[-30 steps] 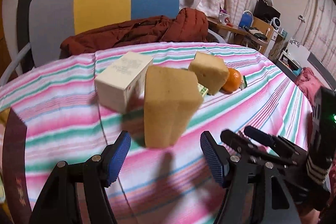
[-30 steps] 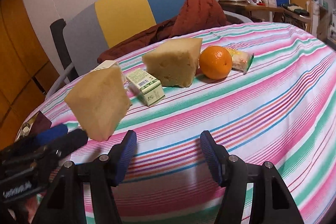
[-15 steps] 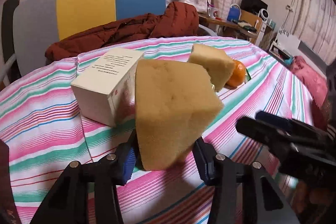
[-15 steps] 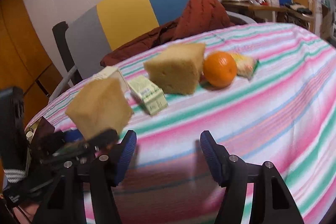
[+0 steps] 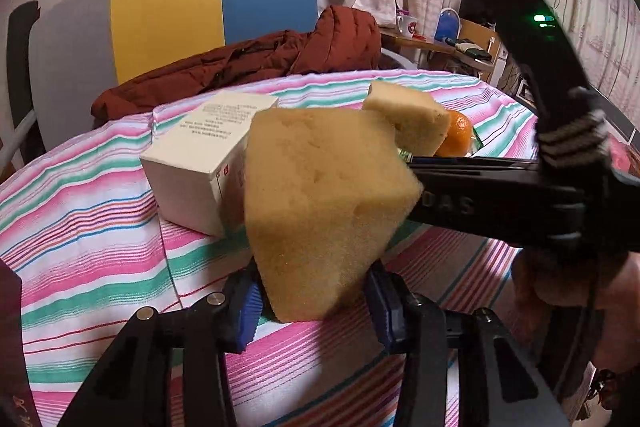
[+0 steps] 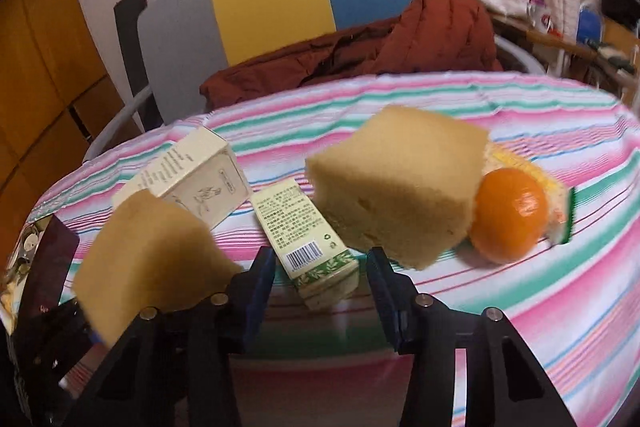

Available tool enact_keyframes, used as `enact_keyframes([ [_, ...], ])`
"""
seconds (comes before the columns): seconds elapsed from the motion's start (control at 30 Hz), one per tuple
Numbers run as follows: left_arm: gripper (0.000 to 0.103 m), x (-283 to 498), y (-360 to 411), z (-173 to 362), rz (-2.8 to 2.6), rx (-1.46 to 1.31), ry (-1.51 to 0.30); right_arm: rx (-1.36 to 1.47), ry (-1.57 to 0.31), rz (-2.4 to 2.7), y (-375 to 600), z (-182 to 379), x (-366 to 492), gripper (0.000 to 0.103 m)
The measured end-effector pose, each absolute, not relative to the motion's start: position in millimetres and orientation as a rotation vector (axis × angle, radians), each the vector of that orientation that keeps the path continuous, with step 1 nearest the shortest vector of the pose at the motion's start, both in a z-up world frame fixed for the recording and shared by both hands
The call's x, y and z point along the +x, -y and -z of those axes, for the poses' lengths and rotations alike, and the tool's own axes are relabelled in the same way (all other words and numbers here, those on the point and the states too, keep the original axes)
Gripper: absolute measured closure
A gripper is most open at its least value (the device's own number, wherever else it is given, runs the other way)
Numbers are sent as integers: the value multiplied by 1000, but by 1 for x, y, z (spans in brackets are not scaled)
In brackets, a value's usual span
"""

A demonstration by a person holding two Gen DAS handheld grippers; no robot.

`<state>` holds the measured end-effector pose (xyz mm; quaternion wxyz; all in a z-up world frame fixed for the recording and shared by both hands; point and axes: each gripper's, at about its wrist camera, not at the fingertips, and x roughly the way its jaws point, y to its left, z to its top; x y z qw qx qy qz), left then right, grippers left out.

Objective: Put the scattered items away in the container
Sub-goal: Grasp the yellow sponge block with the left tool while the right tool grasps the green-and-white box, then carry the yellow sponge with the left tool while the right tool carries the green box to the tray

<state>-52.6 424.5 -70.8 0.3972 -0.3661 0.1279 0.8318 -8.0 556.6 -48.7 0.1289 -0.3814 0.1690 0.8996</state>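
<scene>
My left gripper (image 5: 312, 311) is shut on a tan sponge block (image 5: 320, 203), held above the striped tablecloth; the block also shows at the lower left of the right wrist view (image 6: 148, 259). My right gripper (image 6: 322, 287) is open, its fingers on either side of a small green-and-cream carton (image 6: 308, 239) lying flat. A second tan sponge (image 6: 400, 187), an orange (image 6: 508, 215) and a yellow packet (image 6: 536, 183) lie just beyond. A white box (image 5: 208, 151) lies at the left. No container is in view.
A red jacket (image 5: 256, 63) lies on a grey, yellow and blue chair (image 5: 200, 15) behind the round table. A dark card (image 6: 52, 267) sits at the table's left edge. A cluttered desk (image 5: 452, 43) stands far right.
My left gripper moved in and shut on the near sponge, then lifted it. My right gripper advanced across the table until its fingers flank the small carton.
</scene>
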Motion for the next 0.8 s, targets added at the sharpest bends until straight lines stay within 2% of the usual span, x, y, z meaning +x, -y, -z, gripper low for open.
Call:
enact_keyframes([
  [0.47, 60, -44, -429, 72, -2146, -905, -402, -1055, -420, -2611, -543, 49, 0, 68],
  [0.8, 61, -37, -425, 71, -2193, -892, -443, -1008, -501, -2566, -535, 51, 27, 68],
])
